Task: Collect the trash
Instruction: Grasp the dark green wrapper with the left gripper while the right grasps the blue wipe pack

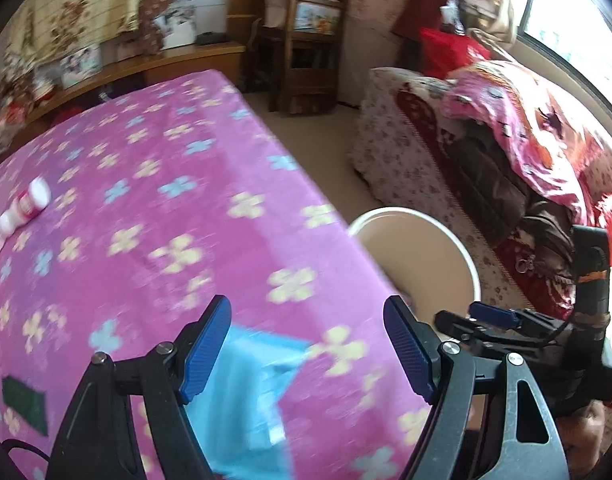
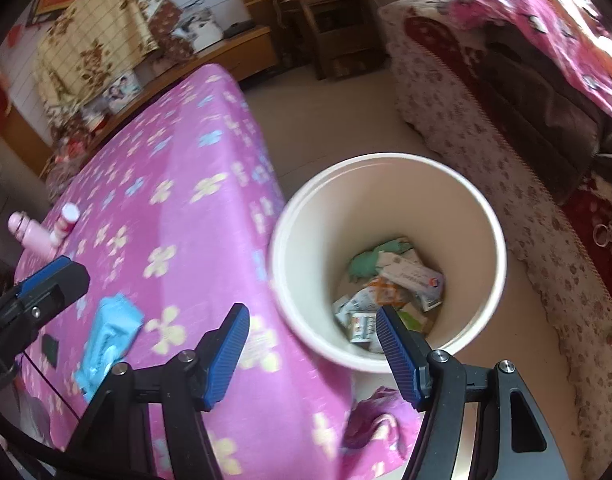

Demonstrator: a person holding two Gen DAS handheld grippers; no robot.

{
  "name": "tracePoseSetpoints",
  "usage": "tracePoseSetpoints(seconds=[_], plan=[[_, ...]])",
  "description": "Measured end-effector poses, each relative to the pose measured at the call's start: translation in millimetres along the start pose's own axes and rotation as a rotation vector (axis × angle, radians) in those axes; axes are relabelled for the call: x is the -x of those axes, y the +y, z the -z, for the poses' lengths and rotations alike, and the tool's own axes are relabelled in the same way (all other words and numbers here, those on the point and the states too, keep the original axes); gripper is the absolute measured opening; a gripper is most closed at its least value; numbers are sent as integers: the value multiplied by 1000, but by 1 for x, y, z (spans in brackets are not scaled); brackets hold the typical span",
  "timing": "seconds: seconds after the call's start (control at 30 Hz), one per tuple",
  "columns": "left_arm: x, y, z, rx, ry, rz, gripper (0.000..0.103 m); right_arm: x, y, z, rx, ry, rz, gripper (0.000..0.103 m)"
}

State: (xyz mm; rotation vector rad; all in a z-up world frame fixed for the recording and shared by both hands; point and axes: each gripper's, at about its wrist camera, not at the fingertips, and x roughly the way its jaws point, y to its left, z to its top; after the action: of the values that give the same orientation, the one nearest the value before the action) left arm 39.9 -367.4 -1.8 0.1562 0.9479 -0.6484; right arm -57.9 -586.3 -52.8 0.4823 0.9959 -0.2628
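A white bucket (image 2: 390,162) stands on the floor against the table's right edge, with several cartons and wrappers (image 2: 390,292) at its bottom. A light blue soft packet (image 2: 106,332) lies flat on the pink flowered tablecloth (image 2: 178,208). My right gripper (image 2: 312,354) hangs open over the bucket's near rim and the table corner, with nothing between its fingers. My left gripper (image 1: 308,354) is open above the blue packet (image 1: 246,396), which lies on the cloth under its left finger, untouched. The bucket (image 1: 462,252) shows just right of it.
A small red-and-white bottle (image 2: 66,220) and a pink bottle (image 2: 28,234) are at the table's far left, and a dark green scrap (image 1: 24,404) lies near the front. A sofa with blankets (image 2: 506,120) runs along the right. Beige floor (image 2: 330,120) lies between table and sofa.
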Motion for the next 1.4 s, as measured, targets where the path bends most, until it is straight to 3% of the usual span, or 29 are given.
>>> tracePoseSetpoints(seconds=[0.23,0.47,0.57,0.77,1.07,1.3,1.4], plan=[[26,98,26,124,10,-130,79,-10,72,20,164,79,-57,69],[22,193,58,260,65,-263,79,-32,126,34,328,140,9,69],[18,218,73,311,99,-252,79,-44,143,33,372,152,35,69],[36,242,109,316,141,-201,79,-66,187,20,422,144,25,69],[83,267,152,297,181,-46,79,-90,256,3,462,100,-108,69],[125,271,166,336,143,-94,79,-73,259,12,442,95,-166,69],[129,270,176,303,206,-182,79,-66,253,18,447,100,-157,69]])
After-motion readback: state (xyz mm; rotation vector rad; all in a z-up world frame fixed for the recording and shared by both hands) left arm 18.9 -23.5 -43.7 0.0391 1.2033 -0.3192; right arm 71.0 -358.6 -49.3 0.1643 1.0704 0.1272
